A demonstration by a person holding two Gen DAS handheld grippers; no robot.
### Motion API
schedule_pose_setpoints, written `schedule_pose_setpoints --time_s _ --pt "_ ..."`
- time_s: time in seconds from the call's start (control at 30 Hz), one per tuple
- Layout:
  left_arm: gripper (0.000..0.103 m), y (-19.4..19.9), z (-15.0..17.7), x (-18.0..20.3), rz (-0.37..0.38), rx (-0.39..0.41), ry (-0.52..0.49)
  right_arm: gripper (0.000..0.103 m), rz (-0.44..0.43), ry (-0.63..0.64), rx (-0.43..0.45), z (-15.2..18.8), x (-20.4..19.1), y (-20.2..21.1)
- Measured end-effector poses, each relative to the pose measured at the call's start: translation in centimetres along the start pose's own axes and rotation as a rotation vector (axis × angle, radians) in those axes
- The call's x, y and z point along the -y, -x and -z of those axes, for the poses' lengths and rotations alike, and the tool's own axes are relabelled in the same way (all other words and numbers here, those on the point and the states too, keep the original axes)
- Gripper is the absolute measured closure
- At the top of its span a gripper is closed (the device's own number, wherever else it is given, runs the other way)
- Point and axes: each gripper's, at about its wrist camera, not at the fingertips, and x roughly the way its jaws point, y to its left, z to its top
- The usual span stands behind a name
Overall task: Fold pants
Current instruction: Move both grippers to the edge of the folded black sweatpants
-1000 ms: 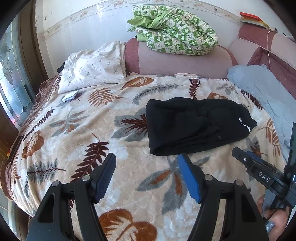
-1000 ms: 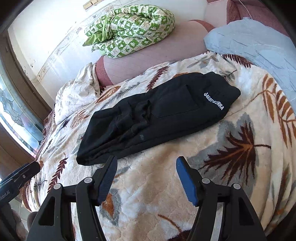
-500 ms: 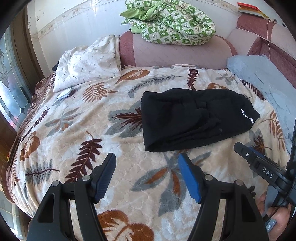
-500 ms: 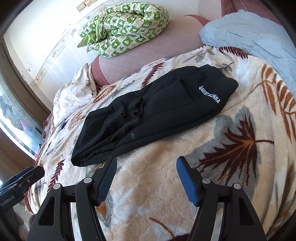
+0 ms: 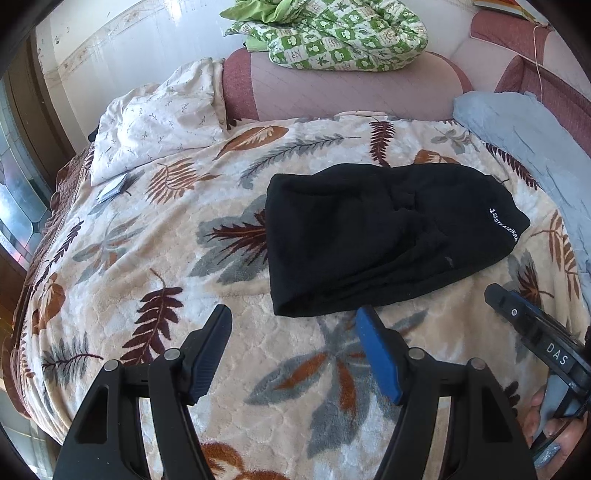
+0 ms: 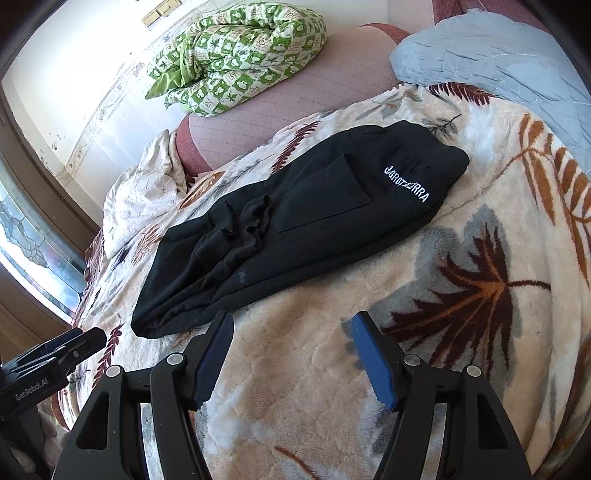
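Black pants (image 5: 384,240) lie folded in a flat bundle on the leaf-patterned blanket (image 5: 166,258), with white lettering at the right end; they also show in the right wrist view (image 6: 295,229). My left gripper (image 5: 295,321) is open and empty, just short of the bundle's near left corner. My right gripper (image 6: 291,325) is open and empty, just short of the bundle's near edge. The right gripper's body shows at the right edge of the left wrist view (image 5: 535,339). The left gripper's body shows at the left edge of the right wrist view (image 6: 51,358).
A green checked quilt (image 5: 332,33) lies on the pink headboard (image 5: 351,88). A white pillow (image 5: 159,118) is at the back left, a blue pillow (image 5: 528,136) at the right. A small card (image 5: 110,188) lies near the white pillow.
Both grippers have moved closer to the pants, which now look larger in both views. The pants have not moved. Both grippers stay open.
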Motion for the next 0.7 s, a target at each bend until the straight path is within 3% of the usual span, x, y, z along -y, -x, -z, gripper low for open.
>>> schedule_pose_setpoints --time_s 0.13,0.37,0.53,0.7 --pt "0.034 -0.8 -2.1 0.4 0.042 -0.005 -0.021 0.031 0.004 -0.014 0.014 -0.9 0.9 0.5" --pt "0.032 -3.2 -9.4 2.7 0.210 -0.026 -0.058 0.028 0.098 -0.093 0.067 -4.9 5.3 1.8" --pt "0.032 -6.6 -14.6 7.7 0.330 -0.063 -0.126 0.028 0.109 -0.181 0.061 -7.3 8.6 1.1" --pt "0.032 -9.7 -17.5 14.6 0.432 -0.069 -0.259 0.028 0.105 -0.203 0.049 -9.2 10.3 -0.4"
